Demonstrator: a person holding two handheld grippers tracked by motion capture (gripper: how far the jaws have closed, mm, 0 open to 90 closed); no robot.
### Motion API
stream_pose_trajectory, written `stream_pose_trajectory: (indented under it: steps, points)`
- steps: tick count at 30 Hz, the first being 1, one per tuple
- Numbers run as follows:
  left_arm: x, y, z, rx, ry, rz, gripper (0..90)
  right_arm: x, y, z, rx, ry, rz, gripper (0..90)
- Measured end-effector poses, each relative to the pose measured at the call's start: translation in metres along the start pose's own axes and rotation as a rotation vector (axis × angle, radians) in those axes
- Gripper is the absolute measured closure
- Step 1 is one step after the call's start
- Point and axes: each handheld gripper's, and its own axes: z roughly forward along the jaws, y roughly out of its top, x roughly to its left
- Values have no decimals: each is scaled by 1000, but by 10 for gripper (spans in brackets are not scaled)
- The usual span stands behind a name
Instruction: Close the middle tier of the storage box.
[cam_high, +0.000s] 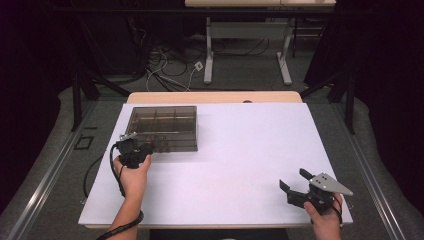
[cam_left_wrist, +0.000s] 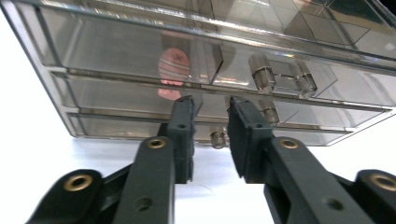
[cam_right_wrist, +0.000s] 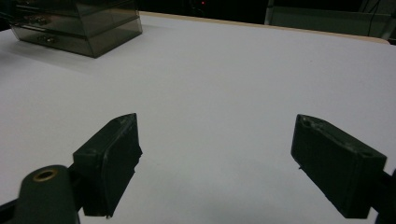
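Left tool (cam_left_wrist: 208, 135), held low and level, stands slightly open around the drawer knob (cam_left_wrist: 216, 138) of the smoked box (cam_high: 163, 128).

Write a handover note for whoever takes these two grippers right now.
Left gripper: at the front of the smoky transparent plastic drawer box, fingers slightly apart on either side of the bottom drawer's small metal knob, not pressing it.
Right gripper: open, empty, over the white table at its near right.
Done: all drawers look shut; a pink item sits in an upper drawer.
Left: probably grip the knob again or move on.
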Motion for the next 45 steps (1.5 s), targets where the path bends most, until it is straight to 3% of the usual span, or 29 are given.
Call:
stream_pose_trajectory:
  steps: [2,9,14,21,32,38,45]
  points:
    - [-1,1,-1,0,4,4,658,0,0,0,-1,-1,0,149]
    - [-9,5,-8,-22,31,86,571,0,0,0,-4,3,1,149]
    - [-19,7,-14,-56,13,145,495,0,0,0,-5,3,-3,149]
    - [-30,7,-18,-61,-29,204,405,1,0,0,-2,4,0,149]
    - [-47,6,-31,-81,-119,244,368,0,0,0,-5,2,-9,149]
    - [-53,1,-36,-90,-167,247,231,0,0,0,-2,4,-3,149]
    - [-56,-8,-43,-112,-208,251,162,1,0,0,0,6,-1,149]
